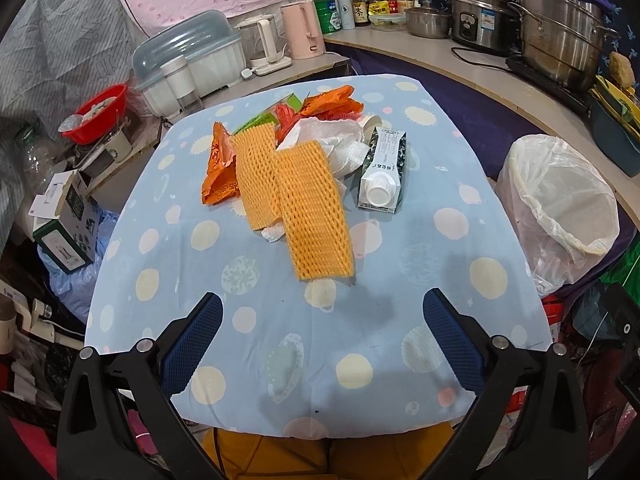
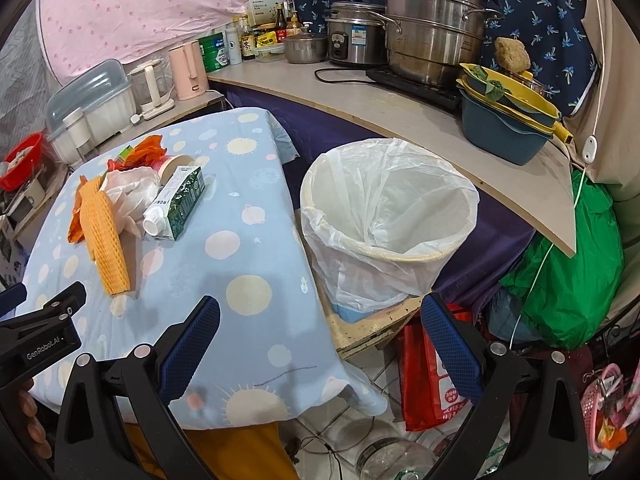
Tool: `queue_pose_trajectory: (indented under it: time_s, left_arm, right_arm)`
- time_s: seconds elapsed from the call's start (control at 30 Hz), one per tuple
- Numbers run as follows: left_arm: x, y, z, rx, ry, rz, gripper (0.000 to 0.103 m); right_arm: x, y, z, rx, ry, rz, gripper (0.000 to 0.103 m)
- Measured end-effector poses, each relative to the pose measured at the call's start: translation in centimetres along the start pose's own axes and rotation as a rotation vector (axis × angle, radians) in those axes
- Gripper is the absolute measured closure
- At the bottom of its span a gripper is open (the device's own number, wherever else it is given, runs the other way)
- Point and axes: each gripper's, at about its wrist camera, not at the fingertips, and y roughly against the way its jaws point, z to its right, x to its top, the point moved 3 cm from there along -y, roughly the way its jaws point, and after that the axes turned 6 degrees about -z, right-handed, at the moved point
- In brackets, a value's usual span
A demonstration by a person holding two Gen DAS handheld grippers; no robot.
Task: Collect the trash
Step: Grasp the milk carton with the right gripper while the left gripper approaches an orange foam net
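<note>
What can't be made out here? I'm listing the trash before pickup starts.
- Under the foam nets and white paper wad: left wrist view, the pile hides whatever lies below.
- Green box: mostly covered by orange wrappers.
- Paper cup: right wrist view, partly behind the milk carton.
- Bin bottom: liner folds hide it.
- Carton print: too small to read.

Both tongs are open and hold nothing.

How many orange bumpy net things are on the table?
2. One foam net lies toward the left of the pile; the other foam net overlaps it, nearer the camera. More could hide under the trash.
</note>
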Motion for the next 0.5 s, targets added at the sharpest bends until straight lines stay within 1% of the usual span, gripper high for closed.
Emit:
queue_pose_trajectory:
  time_s: [0.13,0.27,0.5]
  left_arm:
    - [0.6,-1.4,-1.7,-0.029,0.044,-0.022,0.007]
    - [1.4,-3.0,-3.9,-0.029,0.085,-0.034,0.007]
    - [2.8,-5.8,-8.0,-0.058,0.153,-0.058,0.007]
  right_arm:
    - [0.6,-0.8,-1.5,0.013,0.006,-0.001,0.007]
    - [1.6,-2.3,-4.0,0.032,0.016,0.002,0.007]
    - [4.2,-5.7,-9.7,0.082,0.041,0.022,0.007]
